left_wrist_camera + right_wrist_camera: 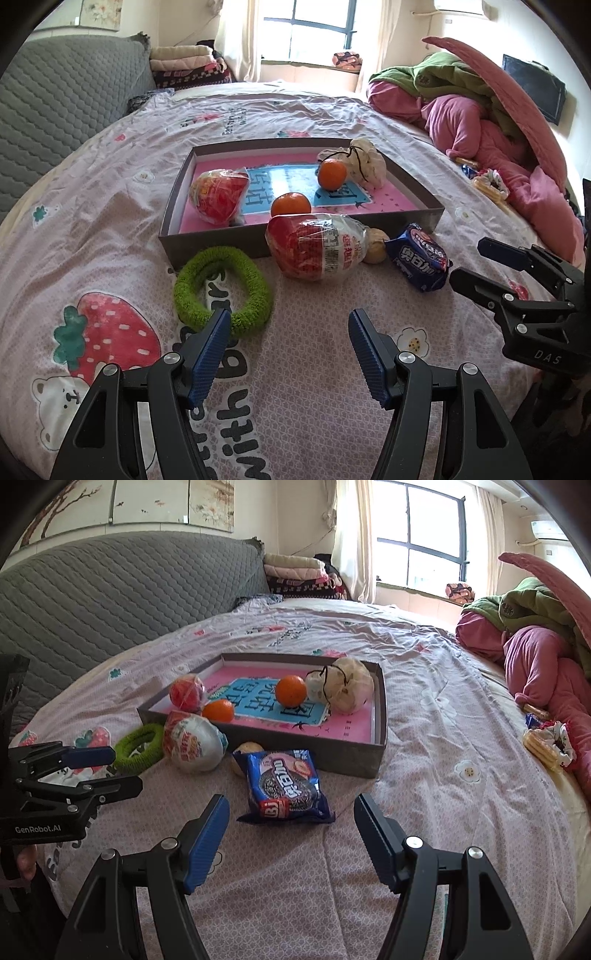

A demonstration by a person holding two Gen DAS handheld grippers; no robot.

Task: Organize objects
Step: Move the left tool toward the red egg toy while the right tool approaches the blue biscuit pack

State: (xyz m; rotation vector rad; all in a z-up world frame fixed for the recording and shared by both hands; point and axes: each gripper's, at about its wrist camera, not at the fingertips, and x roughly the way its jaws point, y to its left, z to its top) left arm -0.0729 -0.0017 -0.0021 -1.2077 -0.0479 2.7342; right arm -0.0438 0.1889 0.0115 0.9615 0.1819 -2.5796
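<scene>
- My left claw (pixel 290 350) hangs wide open over the bed (pixel 314 369) with nothing between its pads; its left fingertip overlaps the near rim of the green fuzzy ring (pixel 223 291), though I cannot tell if it touches.
- My right claw (pixel 291 834) is just as wide and empty — the blue cookie packet (pixel 286 786) lies on the bed just beyond its tips.
- The grey tray (pixel 218 247) sits mid-bed, holding two oranges (pixel 331 174), a red-and-white wrapped snack (pixel 218 197) at its left end and a cream drawstring pouch (pixel 367 162) in its far right corner.
- Against the tray's near wall, on the bed, lie a second wrapped snack (pixel 317 247) and a small tan round thing (pixel 375 245) — the latter sits between the snack and the cookie packet.
- The ring lies beside the tray's near left corner.
</scene>
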